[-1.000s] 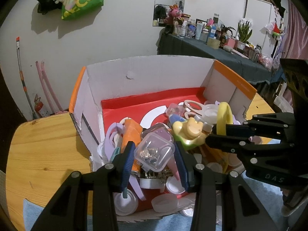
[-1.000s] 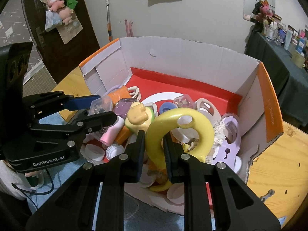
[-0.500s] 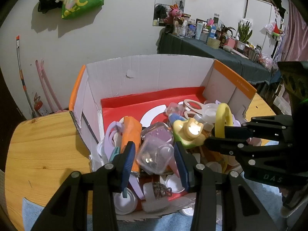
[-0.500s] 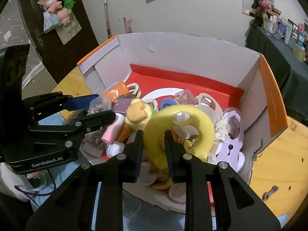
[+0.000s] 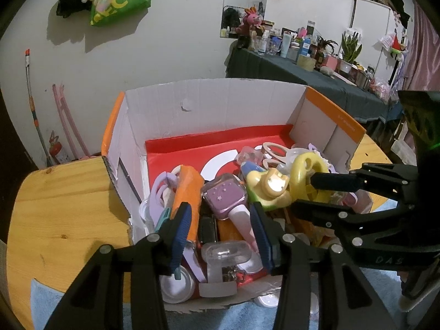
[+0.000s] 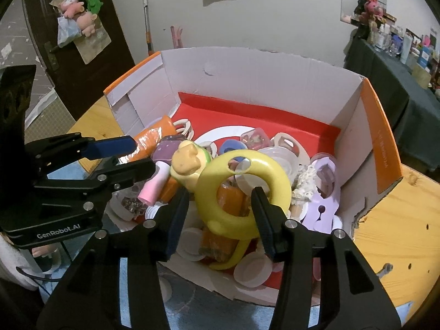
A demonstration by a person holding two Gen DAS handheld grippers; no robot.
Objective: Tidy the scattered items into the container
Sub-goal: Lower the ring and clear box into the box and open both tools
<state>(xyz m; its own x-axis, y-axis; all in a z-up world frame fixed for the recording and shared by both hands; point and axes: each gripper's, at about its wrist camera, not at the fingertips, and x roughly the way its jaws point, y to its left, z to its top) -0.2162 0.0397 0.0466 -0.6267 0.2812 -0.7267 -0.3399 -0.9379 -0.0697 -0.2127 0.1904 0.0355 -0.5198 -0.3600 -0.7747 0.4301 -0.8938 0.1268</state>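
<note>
A white cardboard box (image 5: pixel 206 104) (image 6: pixel 261 82) with orange flaps and a red floor holds a pile of small plastic items. My left gripper (image 5: pixel 221 231) (image 6: pixel 143 155) hangs over the box's near left part. Its jaws are opening, and a small clear case (image 5: pixel 228 250) lies loose on the pile below them. My right gripper (image 6: pixel 220 214) (image 5: pixel 305 194) is over the middle of the pile with its jaws opening. A yellow ring toy (image 6: pixel 244 192) (image 5: pixel 305 170) rests on the pile between the fingers, and the left pad stands clear of it.
The box sits on a round wooden table (image 5: pixel 55 206) with a blue cloth (image 5: pixel 41 294) along the near edge. White lids (image 5: pixel 268 301) lie on the cloth outside the box's torn front wall. A dark-draped table (image 5: pixel 302 74) with bottles stands behind.
The left jaws let the clear case go and it dropped onto the pile. The right jaws, shut on the yellow ring before, have spread, and the ring has settled lower.
</note>
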